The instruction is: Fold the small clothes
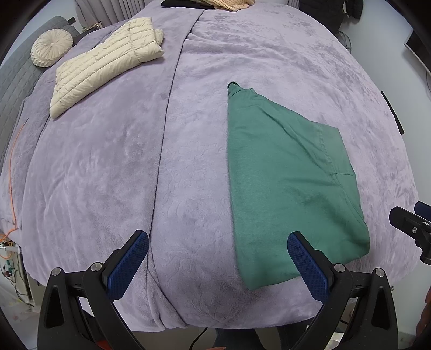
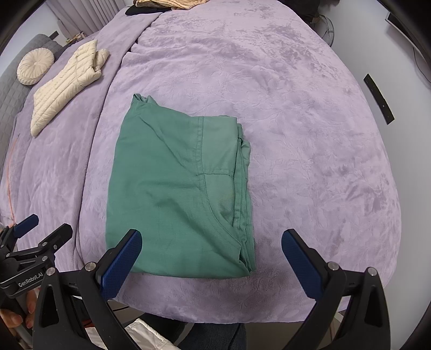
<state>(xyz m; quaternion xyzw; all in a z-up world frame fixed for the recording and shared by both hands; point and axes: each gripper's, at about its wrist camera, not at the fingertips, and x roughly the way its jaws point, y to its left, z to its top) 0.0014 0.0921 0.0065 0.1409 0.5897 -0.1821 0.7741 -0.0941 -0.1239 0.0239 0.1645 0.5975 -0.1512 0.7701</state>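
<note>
Left gripper (image 1: 218, 261) hangs at 6 o'clock over the bed (image 1: 107, 161) edge, fingers spread and empty, its right finger over the shirt's near corner. Green shirt (image 2: 172, 188) lies flat at centre, folded to a rectangle, layered edges stacked toward 3 o'clock, likely set down for the next fold. Right gripper (image 2: 211, 255) straddles that near hem, released, holding nothing.

— Where is open room found on the bed (image 2: 309, 113)?

— Bare cover is seen to the right of the green garment (image 2: 175, 188) and between it and the cream jacket (image 1: 107, 62).

— What stands in the way?

— The jacket and a round cushion (image 1: 51, 47) are kept at the far left; piled clothes (image 1: 226, 4) are seen at the far edge.
</note>
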